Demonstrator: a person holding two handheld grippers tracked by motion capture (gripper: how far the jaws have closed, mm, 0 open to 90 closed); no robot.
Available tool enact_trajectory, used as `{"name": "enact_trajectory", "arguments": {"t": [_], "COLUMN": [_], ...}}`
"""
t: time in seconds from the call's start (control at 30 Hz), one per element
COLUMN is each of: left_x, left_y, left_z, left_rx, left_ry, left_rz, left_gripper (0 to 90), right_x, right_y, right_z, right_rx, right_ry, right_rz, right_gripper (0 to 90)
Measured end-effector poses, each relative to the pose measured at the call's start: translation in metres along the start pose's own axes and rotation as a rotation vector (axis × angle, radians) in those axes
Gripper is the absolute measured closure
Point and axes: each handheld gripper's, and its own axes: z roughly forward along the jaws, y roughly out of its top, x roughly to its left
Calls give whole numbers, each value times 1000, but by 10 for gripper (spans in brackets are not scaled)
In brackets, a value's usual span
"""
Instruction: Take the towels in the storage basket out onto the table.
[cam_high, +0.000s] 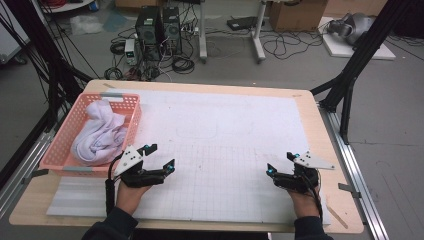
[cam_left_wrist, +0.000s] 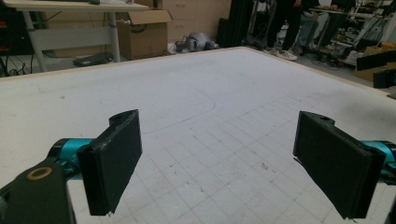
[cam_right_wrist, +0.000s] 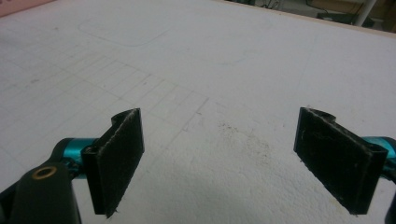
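Observation:
A pink plastic basket (cam_high: 65, 131) stands at the table's left edge with a bundled white cloth (cam_high: 97, 132) inside it. My left gripper (cam_high: 160, 156) rests low over the white gridded mat (cam_high: 225, 150), just right of the basket's near corner, open with nothing between its jaws (cam_left_wrist: 217, 158). My right gripper (cam_high: 280, 164) sits near the mat's front right, also open and empty (cam_right_wrist: 217, 156). Both are held by hands that enter from the bottom edge. In each gripper view the two black pads stand wide apart over bare mat.
The wooden table (cam_high: 320, 125) has a metal rail (cam_high: 360, 185) along its right side. Black frame posts (cam_high: 360, 55) rise at back right and back left. Computer towers (cam_high: 157, 30), cables and cardboard boxes (cam_high: 297, 15) lie on the floor beyond the table.

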Motion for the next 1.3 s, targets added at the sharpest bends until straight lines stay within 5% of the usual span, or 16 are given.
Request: {"name": "enact_trajectory", "arguments": {"t": [0.57,0.7,0.87,1.3], "left_x": [3,3,1,6], "left_y": [-1,0,1,35], "left_z": [5,3,2,-14], "left_rx": [5,-14,-9,-49], "left_ry": [-13,-10,-10,-34], "left_rz": [-10,19,-6,-62], "left_gripper": [154,163,164,160], "right_x": [-2,-1,0,0], "right_y": [-3,-3,-3,-3], "right_z": [2,-2,-4,-5], "right_rx": [7,0,4,3], "right_ry": [19,8,3,12], "right_rz": [7,6,6,12], "right_gripper": [148,147,147,159]}}
